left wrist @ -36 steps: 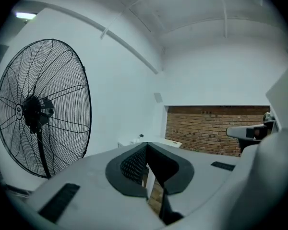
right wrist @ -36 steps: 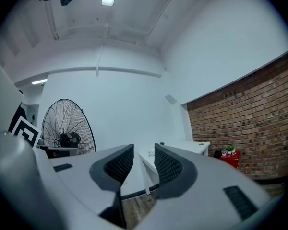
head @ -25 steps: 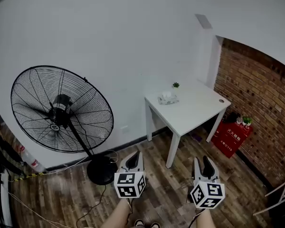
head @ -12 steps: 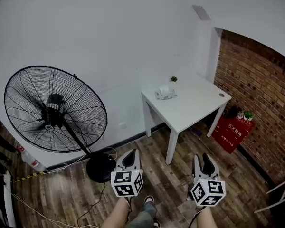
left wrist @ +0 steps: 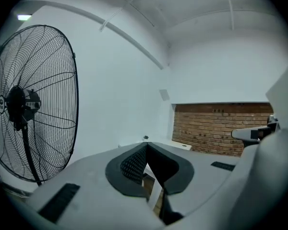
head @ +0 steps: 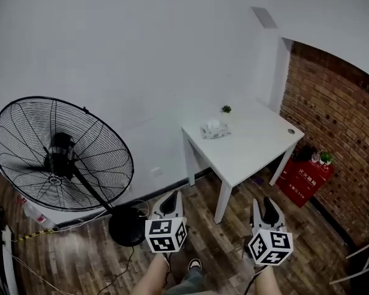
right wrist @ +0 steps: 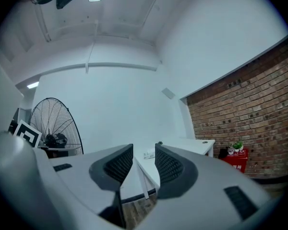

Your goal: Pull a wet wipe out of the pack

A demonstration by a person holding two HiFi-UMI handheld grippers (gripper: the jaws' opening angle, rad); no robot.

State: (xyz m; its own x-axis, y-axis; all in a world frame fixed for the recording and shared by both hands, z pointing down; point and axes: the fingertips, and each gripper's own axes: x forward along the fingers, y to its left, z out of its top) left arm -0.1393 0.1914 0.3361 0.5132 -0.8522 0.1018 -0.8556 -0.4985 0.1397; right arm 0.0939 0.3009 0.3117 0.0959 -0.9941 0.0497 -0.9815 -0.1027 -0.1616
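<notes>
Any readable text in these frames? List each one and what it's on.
Red box by the brick wall: a line of white characters, too small to read.
Wet wipe pack on the white table: any print is too small to make out.
Left gripper and right gripper: black-and-white square marker patterns only, no words.
No text in any view is legible.

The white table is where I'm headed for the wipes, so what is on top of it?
On the white table sit a wipe pack, a small potted plant behind it by the wall, and a small round thing near the right corner. Nothing covers the top.
</notes>
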